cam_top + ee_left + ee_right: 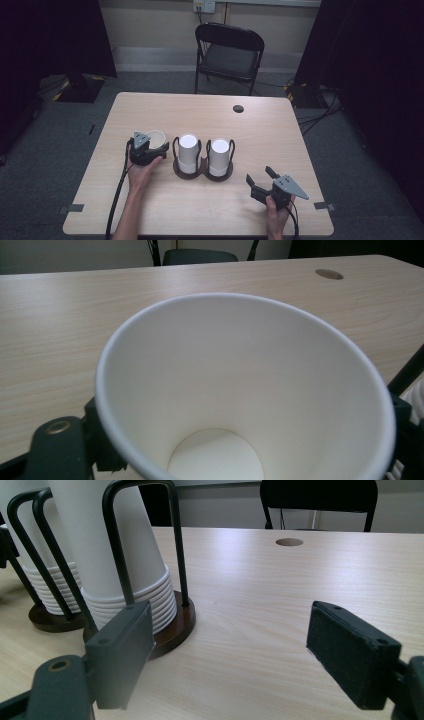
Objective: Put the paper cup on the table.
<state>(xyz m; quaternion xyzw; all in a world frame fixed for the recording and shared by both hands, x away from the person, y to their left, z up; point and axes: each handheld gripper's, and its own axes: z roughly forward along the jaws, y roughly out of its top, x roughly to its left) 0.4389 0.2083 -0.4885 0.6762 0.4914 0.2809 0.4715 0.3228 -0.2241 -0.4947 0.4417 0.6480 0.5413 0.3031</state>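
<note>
The left gripper point(148, 143) holds a white paper cup point(155, 137) with its mouth up — its jaws are shut on the cup's sides. The cup sits toward the left edge of the tabletop point(210, 110), just beside a dark cup holder point(202, 172) with two stacks of upside-down cups point(189, 150). The right gripper point(260, 181) is near the front right corner — its jaws are wide open and hold nothing.

Open tool point(245, 655) beside stacked cups point(120, 570)
</note>
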